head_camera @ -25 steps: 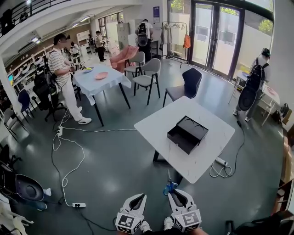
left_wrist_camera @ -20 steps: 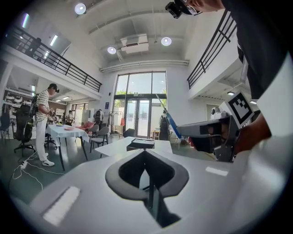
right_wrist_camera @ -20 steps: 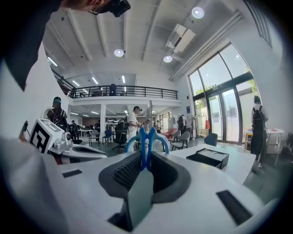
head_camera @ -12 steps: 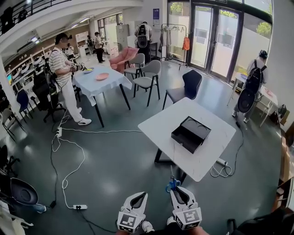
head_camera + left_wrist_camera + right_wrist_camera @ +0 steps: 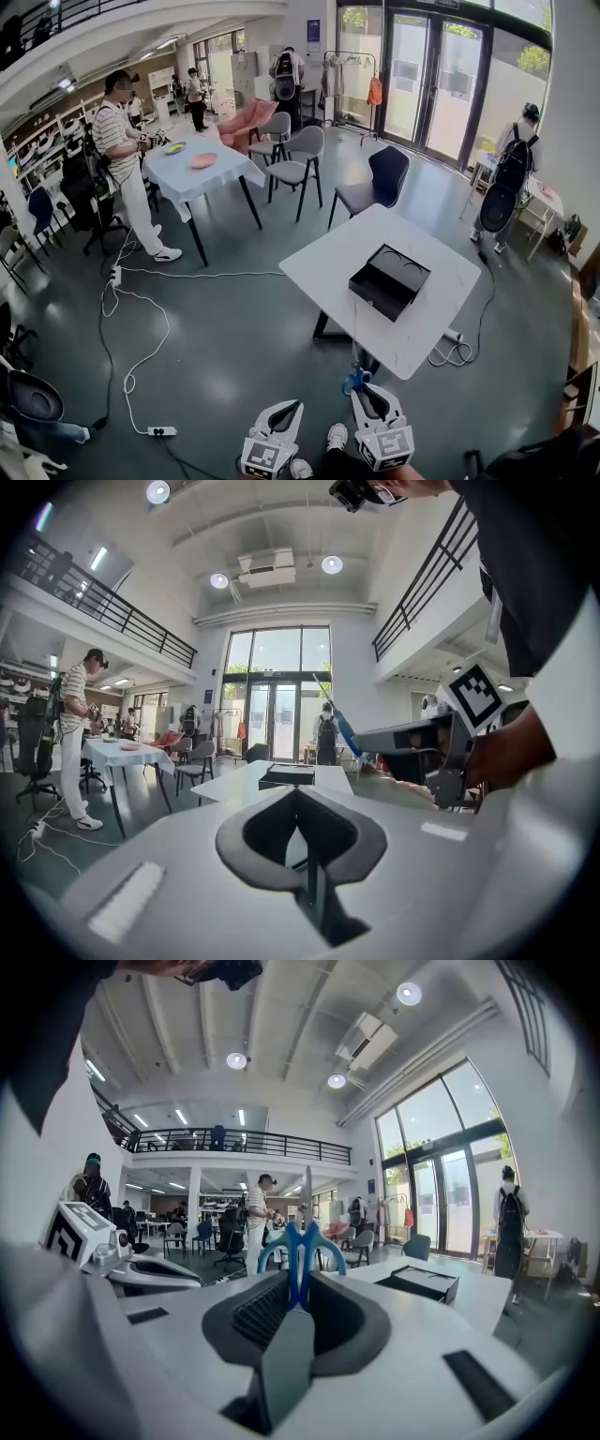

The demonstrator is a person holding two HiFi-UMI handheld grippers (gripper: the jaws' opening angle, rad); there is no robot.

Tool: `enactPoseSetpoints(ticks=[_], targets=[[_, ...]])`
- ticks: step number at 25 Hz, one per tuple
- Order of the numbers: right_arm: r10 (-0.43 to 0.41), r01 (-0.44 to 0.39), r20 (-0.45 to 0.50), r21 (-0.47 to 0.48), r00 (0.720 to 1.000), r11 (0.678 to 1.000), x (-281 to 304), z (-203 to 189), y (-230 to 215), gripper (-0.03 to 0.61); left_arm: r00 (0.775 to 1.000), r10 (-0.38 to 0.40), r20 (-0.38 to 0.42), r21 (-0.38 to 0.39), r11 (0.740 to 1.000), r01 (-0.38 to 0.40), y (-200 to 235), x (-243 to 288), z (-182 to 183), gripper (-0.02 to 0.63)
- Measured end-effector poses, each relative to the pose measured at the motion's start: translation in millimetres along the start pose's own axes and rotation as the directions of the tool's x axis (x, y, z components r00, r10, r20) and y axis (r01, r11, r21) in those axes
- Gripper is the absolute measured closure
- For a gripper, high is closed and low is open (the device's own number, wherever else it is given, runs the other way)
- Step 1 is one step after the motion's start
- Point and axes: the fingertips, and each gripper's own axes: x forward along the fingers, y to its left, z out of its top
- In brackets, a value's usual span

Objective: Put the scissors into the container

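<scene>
Since a moment ago little has changed: my right tongs (image 5: pixel 360 392) are still clenched on the blue-handled scissors (image 5: pixel 354 378), and the white square table (image 5: pixel 323 262) with the black open box-shaped container (image 5: pixel 389 277) still stands ahead of me, well apart from both tongs.

The scissors are not in the container. In the right gripper view they stand upright between the dark pads of the right tongs (image 5: pixel 298 1309), pinched at the middle, with the scissors (image 5: pixel 300 1258) rising past the tips. The container (image 5: pixel 418 1283) shows beyond them on the right, on the table. From the left gripper view the scissors (image 5: pixel 346 733) stick out of the front of the right tongs, tilted.

They have two rounded blue plastic handle loops; a thin pale line runs on beyond these, most likely the blades.

My left tongs (image 5: pixel 302 834) are closed with nothing between them, low beside the right tongs; in the head view the left tongs (image 5: pixel 285 410) sit just left of them.
</scene>
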Motion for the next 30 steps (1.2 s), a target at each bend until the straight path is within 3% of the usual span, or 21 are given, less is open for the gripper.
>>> enactPoseSetpoints(ticks=[17, 30], targets=[[0.012, -0.013, 0.027, 0.018, 1.000, 1.000, 74, 16, -80, 0.507, 0.999, -0.055, -0.004, 0.027, 0.998, 0.055, 15, 96, 27, 0.604], [0.017, -0.019, 0.049, 0.046, 0.999, 0.999, 106, 21, -149, 0.506, 0.999, -0.037, -0.027, 0.046, 0.998, 0.038, 15, 165, 43, 0.604]])
